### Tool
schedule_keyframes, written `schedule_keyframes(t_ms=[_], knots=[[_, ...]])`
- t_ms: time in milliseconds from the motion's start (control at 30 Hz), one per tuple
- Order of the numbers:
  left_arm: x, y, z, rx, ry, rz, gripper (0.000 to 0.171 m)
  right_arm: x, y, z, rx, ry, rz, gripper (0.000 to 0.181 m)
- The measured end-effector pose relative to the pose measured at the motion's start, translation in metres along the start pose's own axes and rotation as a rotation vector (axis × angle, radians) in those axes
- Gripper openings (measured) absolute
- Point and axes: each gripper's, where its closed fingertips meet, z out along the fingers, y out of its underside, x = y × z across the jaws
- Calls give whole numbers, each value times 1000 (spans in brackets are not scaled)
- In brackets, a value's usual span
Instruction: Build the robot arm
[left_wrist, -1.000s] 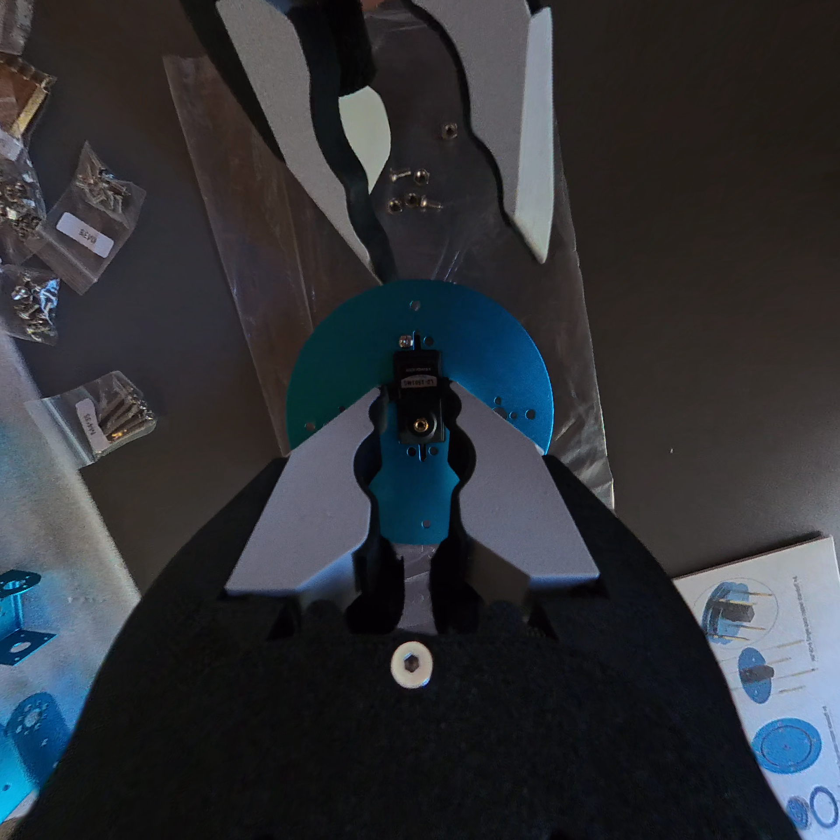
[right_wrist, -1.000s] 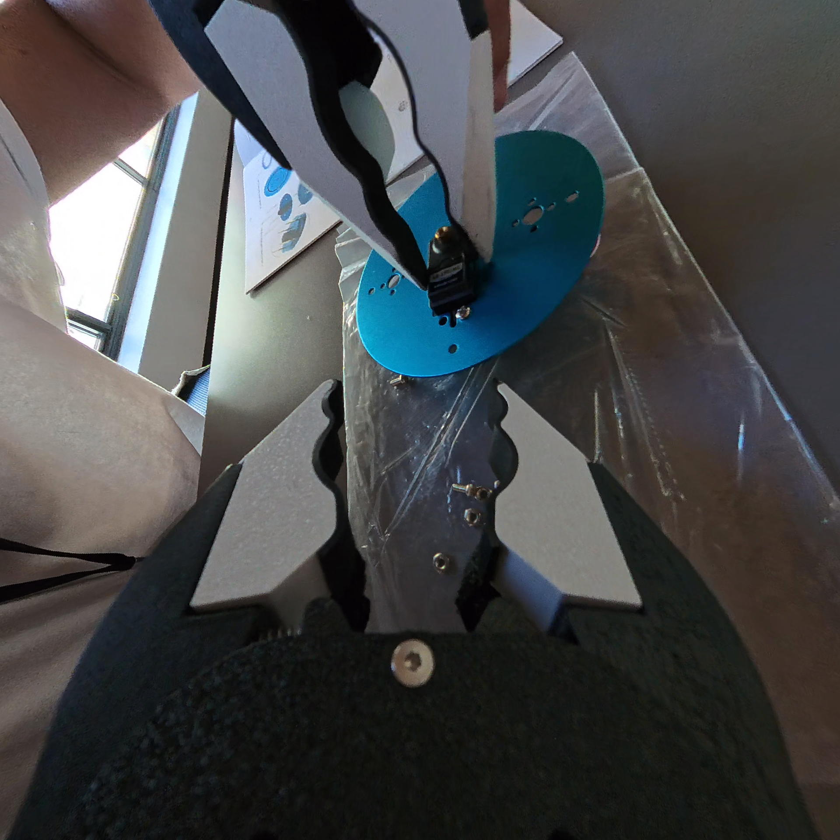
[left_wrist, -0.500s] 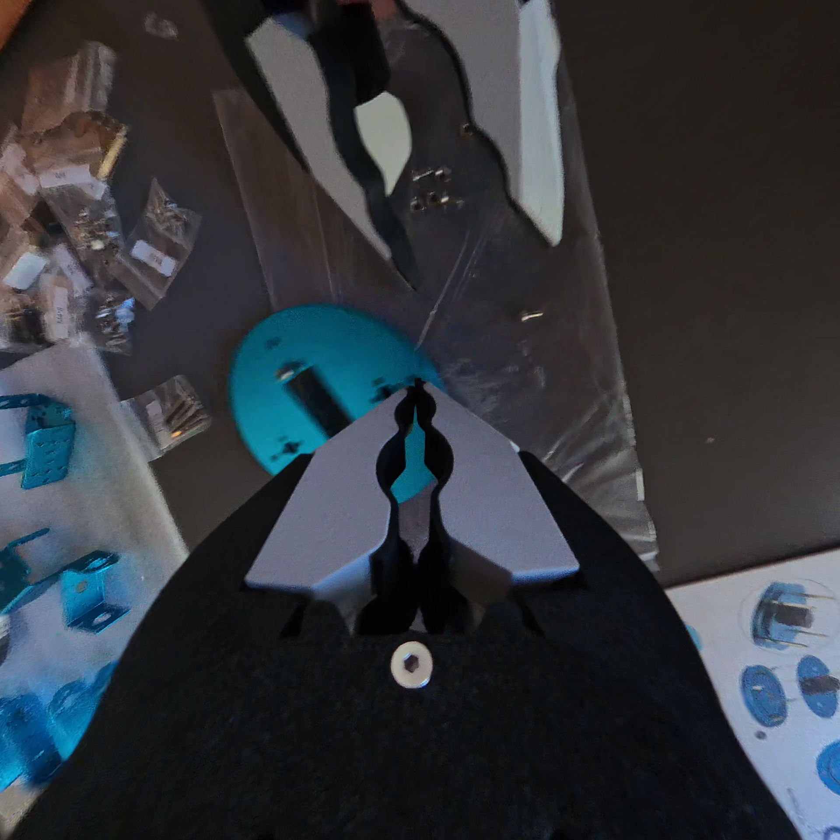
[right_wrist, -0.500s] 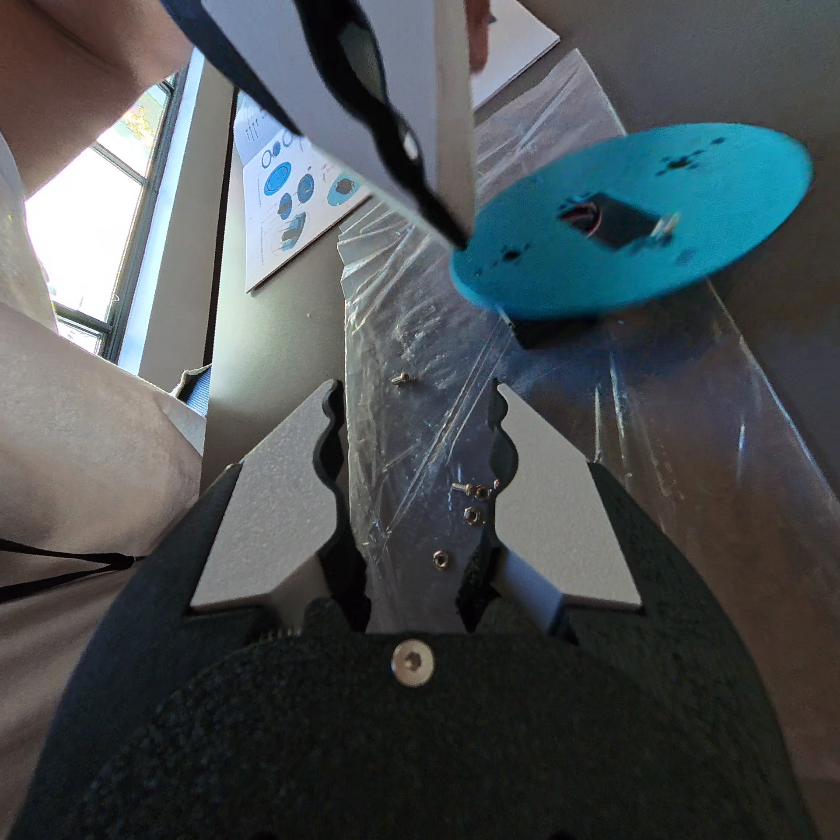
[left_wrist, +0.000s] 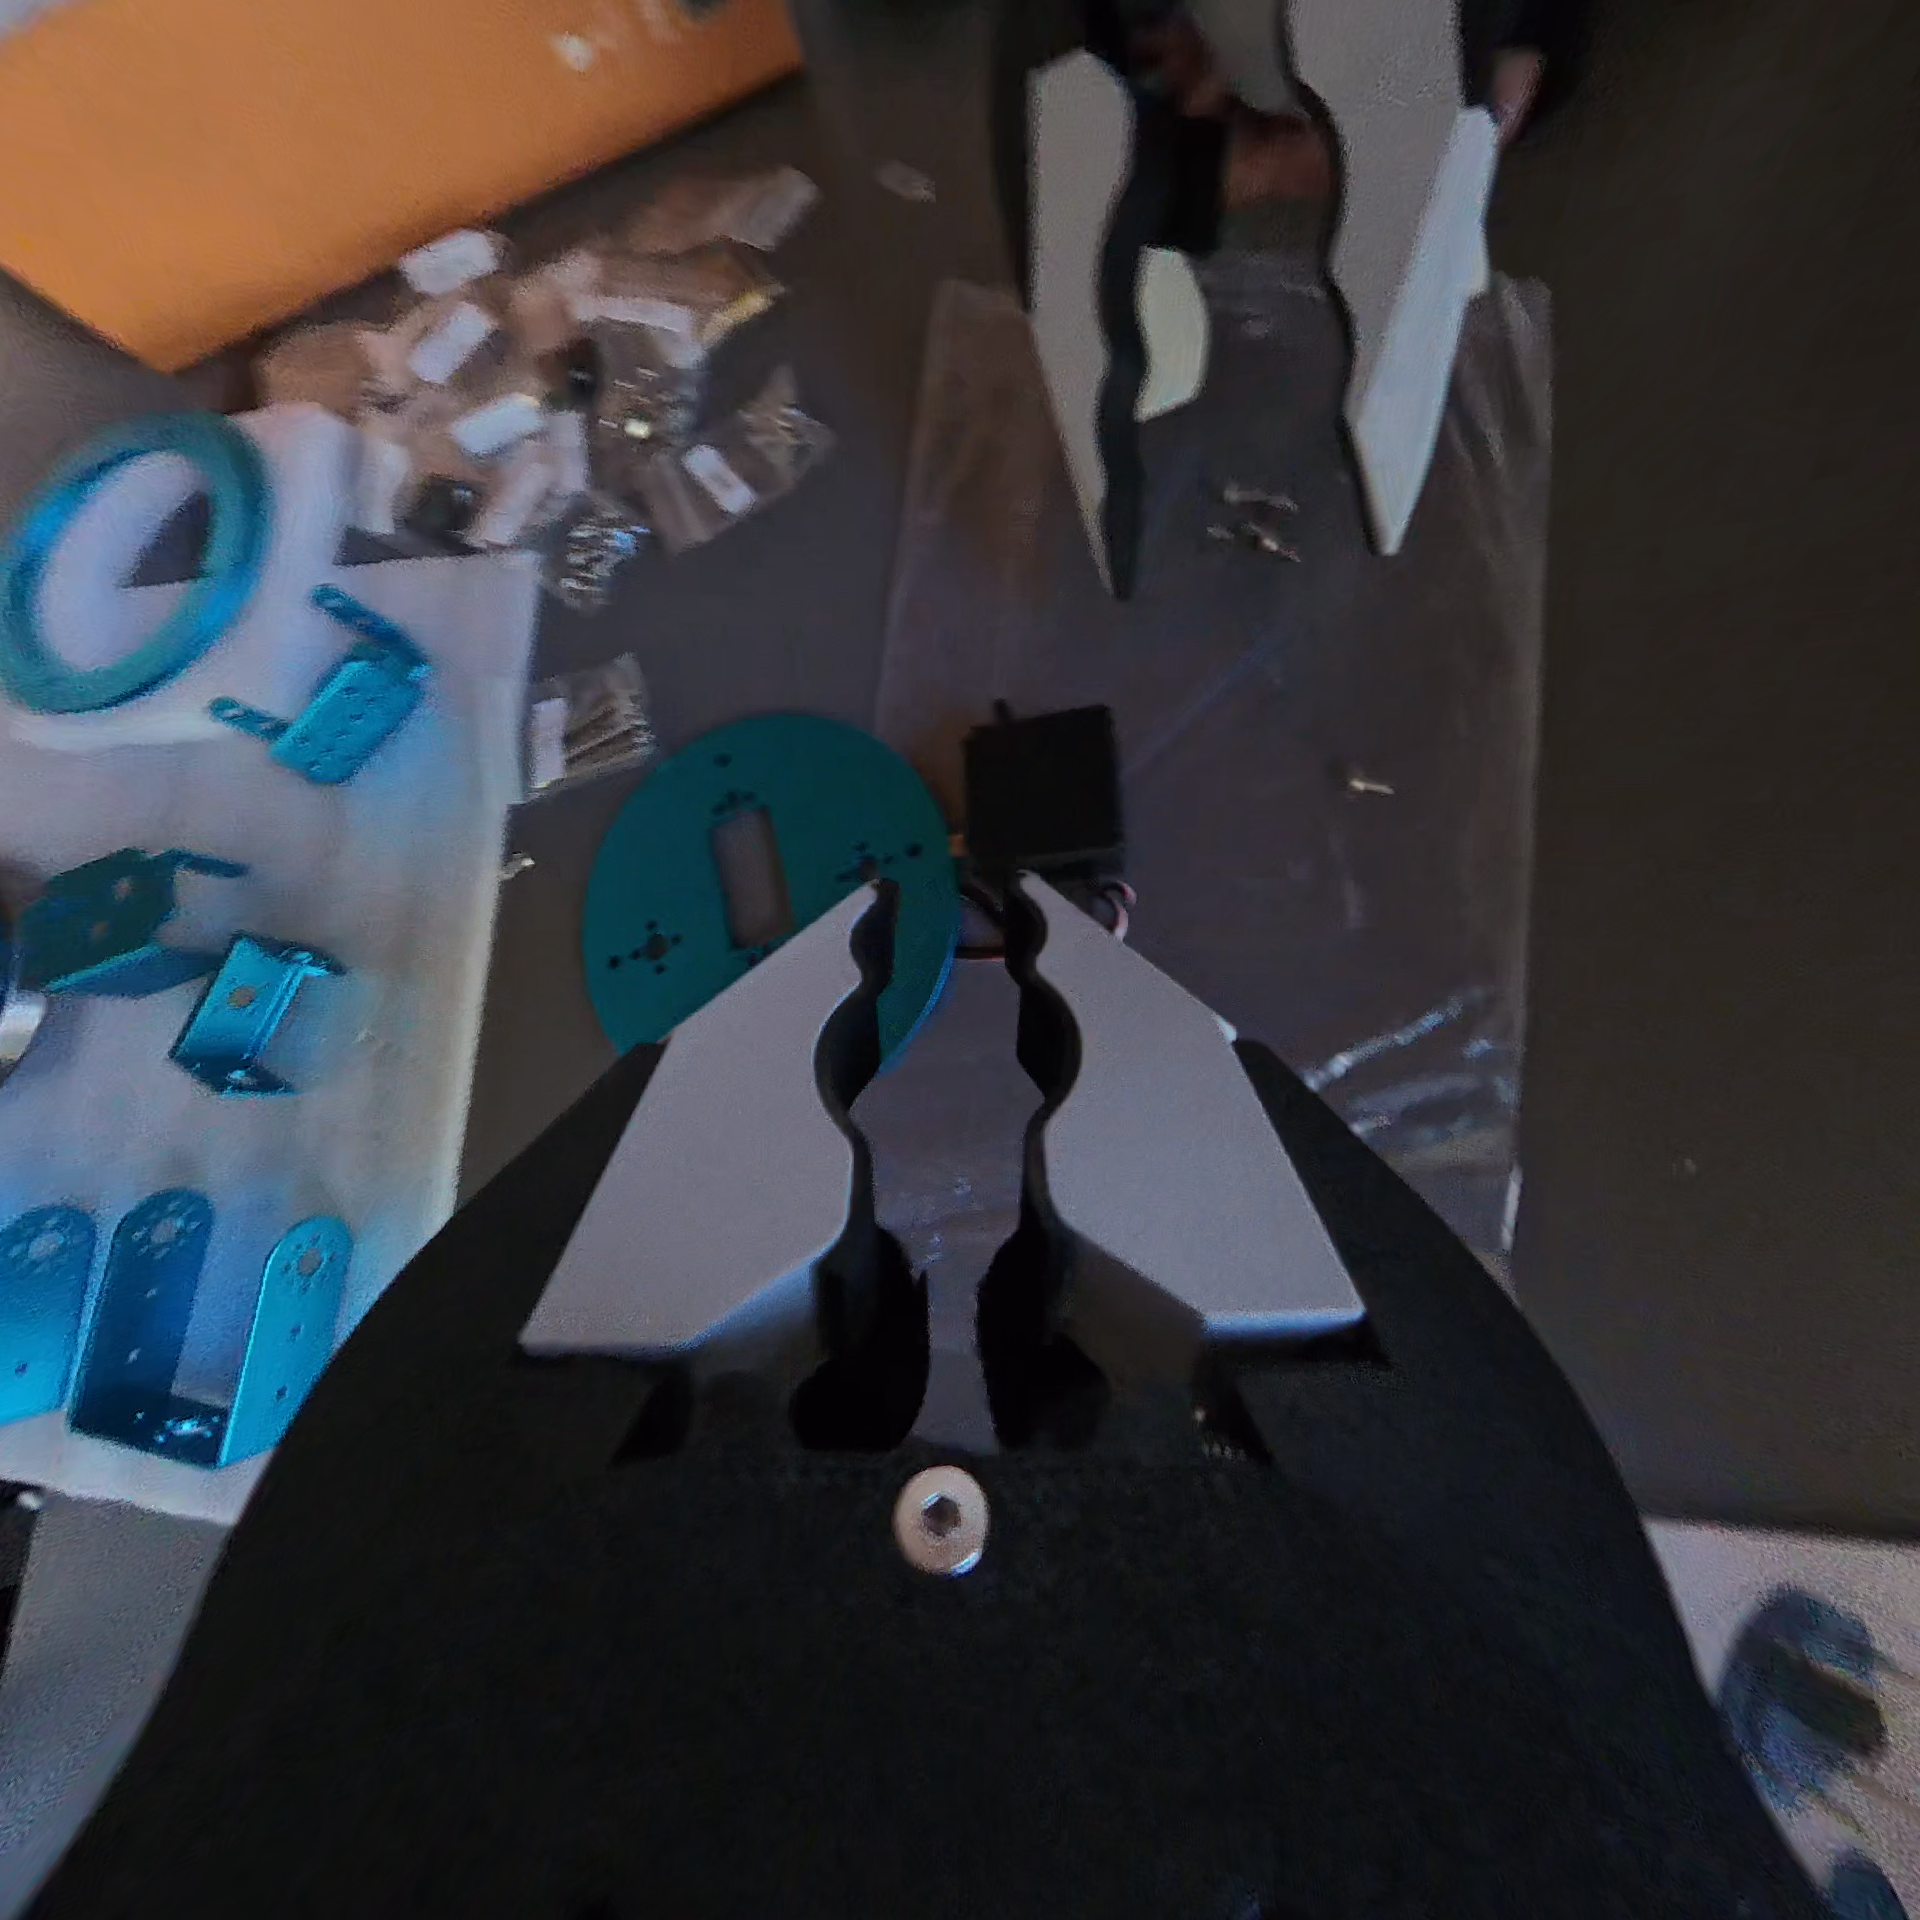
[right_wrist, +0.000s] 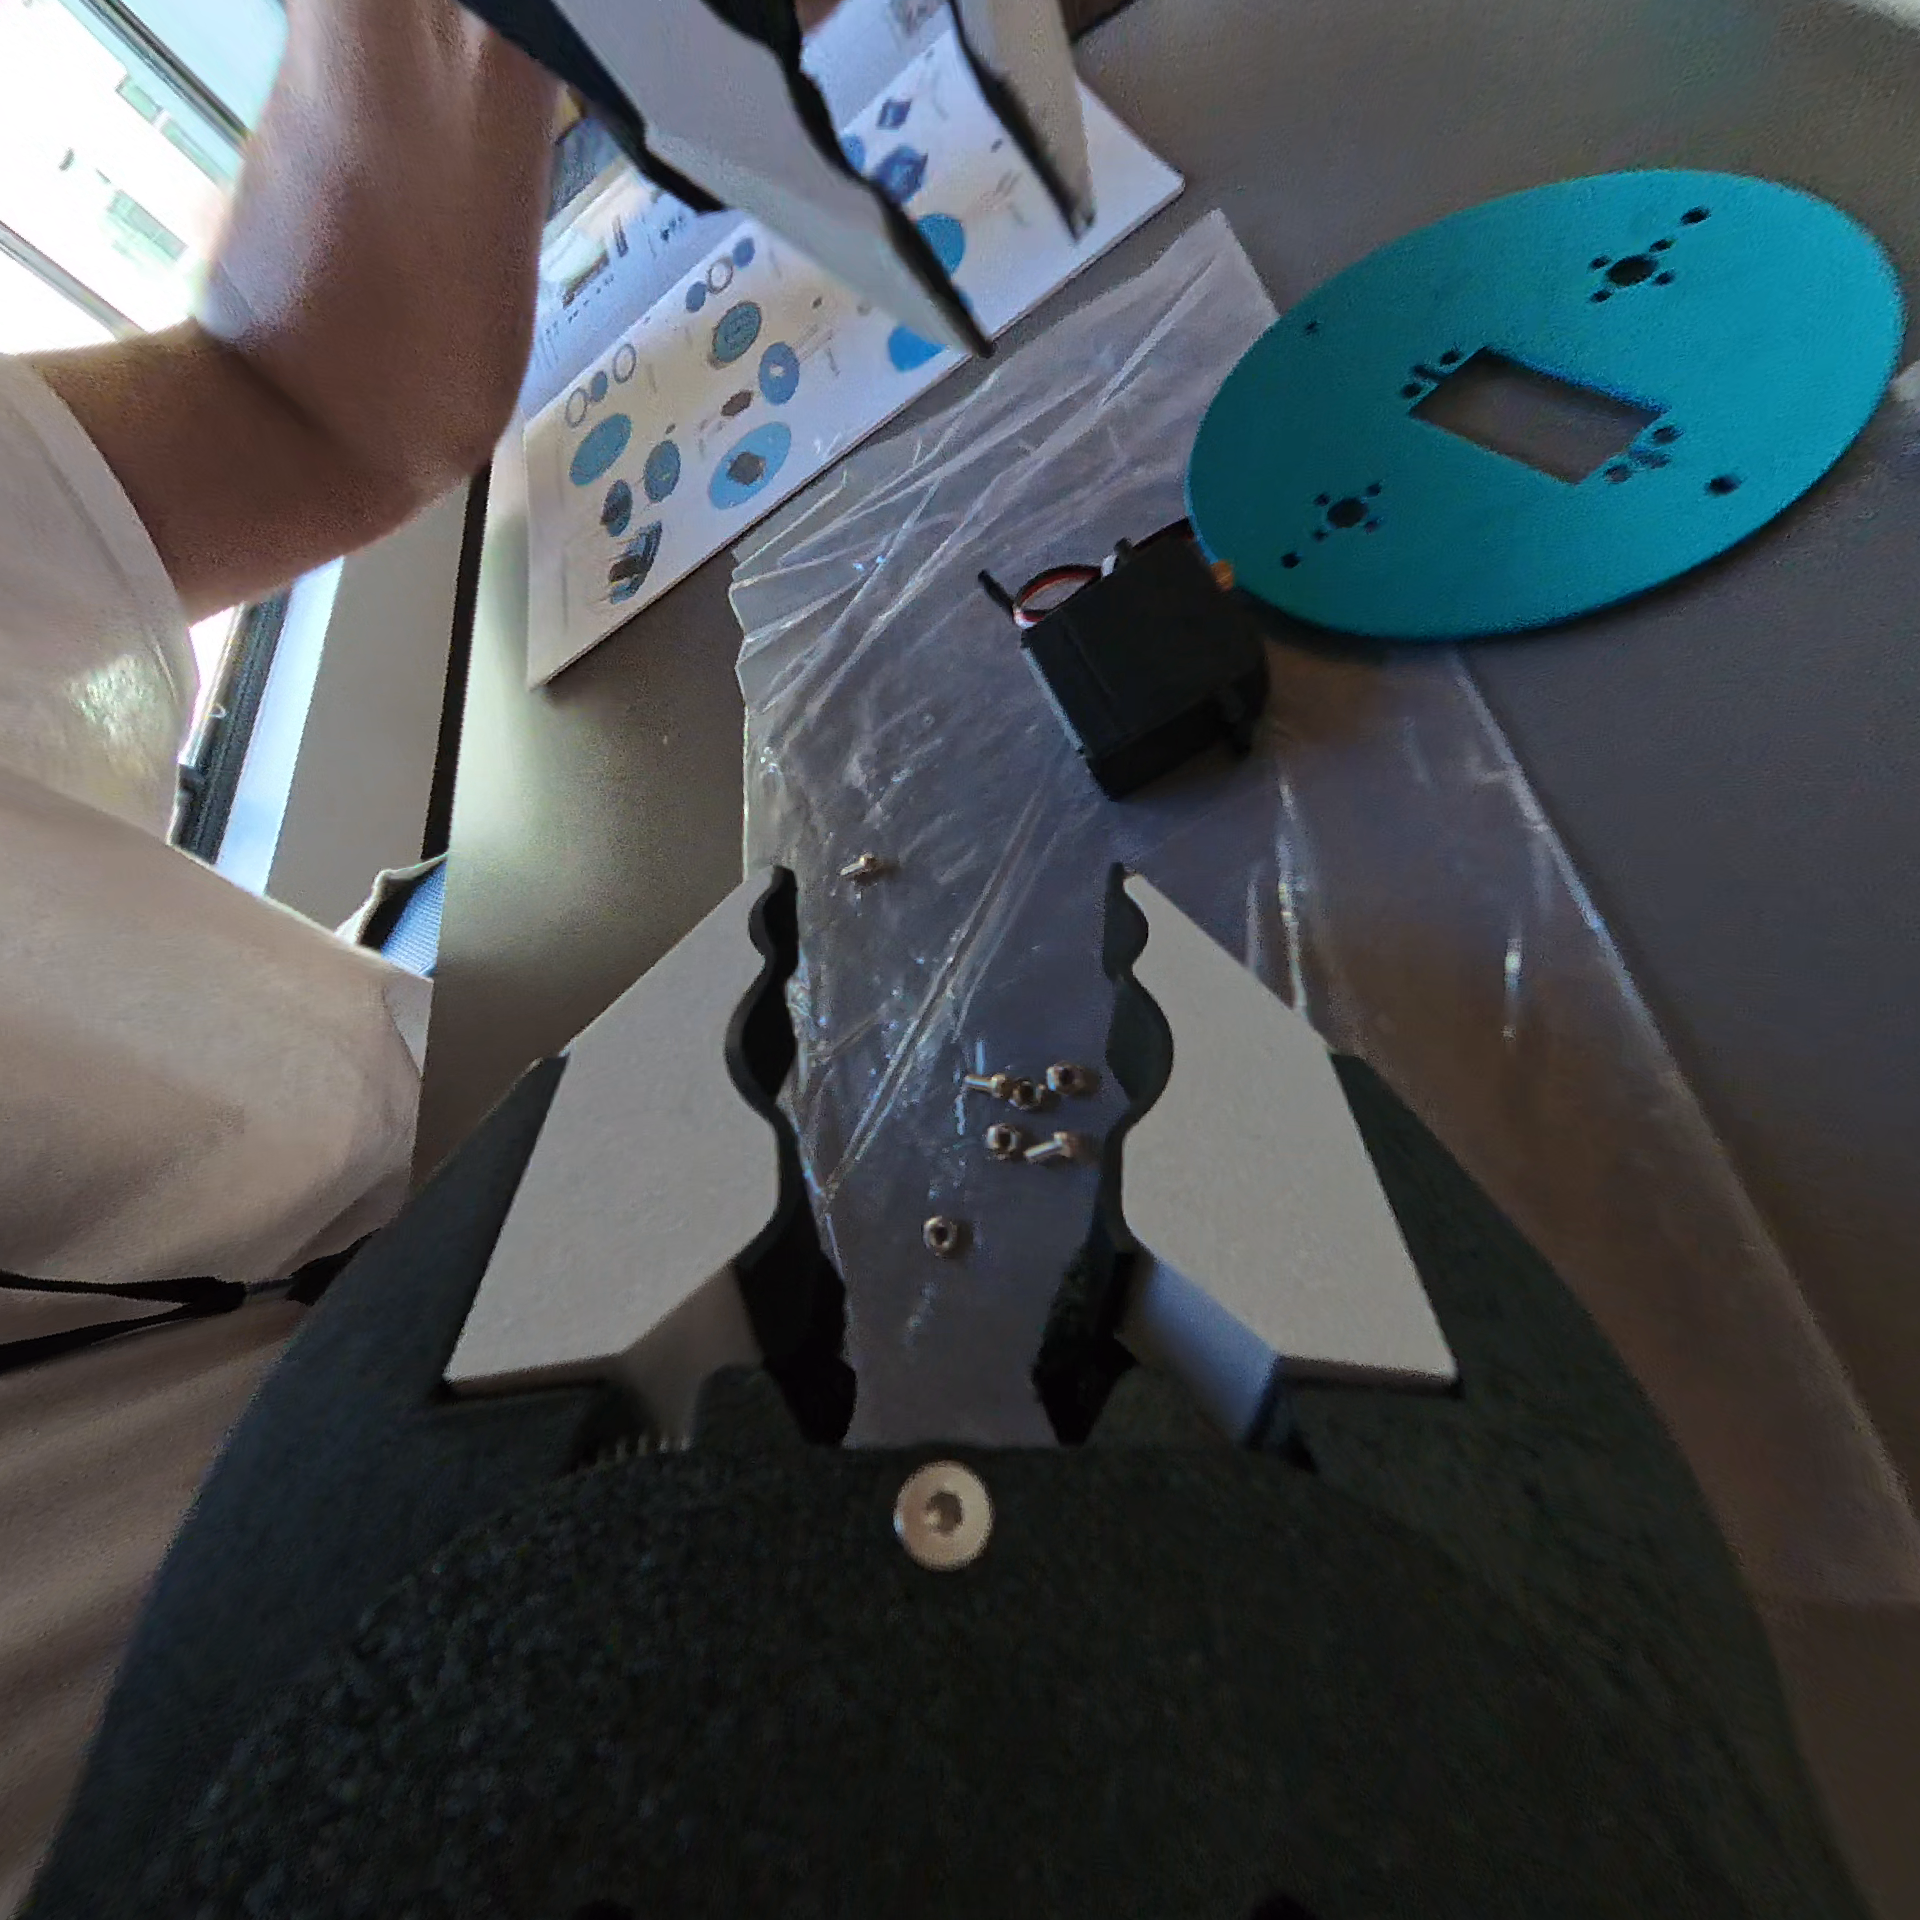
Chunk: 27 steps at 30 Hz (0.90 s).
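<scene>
A teal round plate (left_wrist: 831, 800) with an empty rectangular hole lies flat on the dark table, also in the right wrist view (right_wrist: 1766, 364). A black servo (left_wrist: 1044, 800) with wires lies beside it on a clear plastic bag (left_wrist: 1455, 831), apart from the plate (right_wrist: 1132, 675). My left gripper (left_wrist: 951, 894) is open and empty, raised above both; its far end shows in the right wrist view (right_wrist: 1029, 286). My right gripper (right_wrist: 948, 883) is open and empty, low over the bag (right_wrist: 1039, 468), with several loose screws and nuts (right_wrist: 1023, 1112) between its fingers. It shows far off in the left wrist view (left_wrist: 1252, 566).
Blue metal brackets (left_wrist: 239, 1018) and a blue ring (left_wrist: 125, 561) lie on a white sheet at left. Small bags of hardware (left_wrist: 623, 416) and an orange box (left_wrist: 312, 135) are beyond. An instruction sheet (right_wrist: 727, 416) lies ahead. A person's arm (right_wrist: 343, 312) is at left. Tip to tip, the grippers are about 11 cm apart. Between my right fingertips and the plate (right_wrist: 1132, 675) there is roughly 5 cm. It turns up in the left wrist view (left_wrist: 1046, 754) as well. Left tips and right tips are each some 6 cm from the black servo (left_wrist: 1044, 800). My right wrist view (right_wrist: 1116, 637) looks at it from another angle.
The left gripper, which held the servo seated in the teal plate, opened and pulled back up. The plate and the servo now lie apart on the table. The right gripper stayed put.
</scene>
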Motion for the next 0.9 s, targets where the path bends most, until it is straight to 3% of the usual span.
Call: schedule_keyframes(t_ms=[133,333,467,767,900], knots=[[-35,9,0,228,-94,-222,19,13,-15,-16,94,34,-24,47],[-68,31,-7,382,-149,-454,19,38,-18,-32,119,197,-110,25],[-77,39,-13,368,-198,-453,19,50,-15,-36,93,300,-166,18],[-63,47,1,212,-184,-431,22,51,-11,-27,78,282,-140,22],[-46,61,16,66,-138,-376,34,63,-12,-21,39,273,-64,50]])
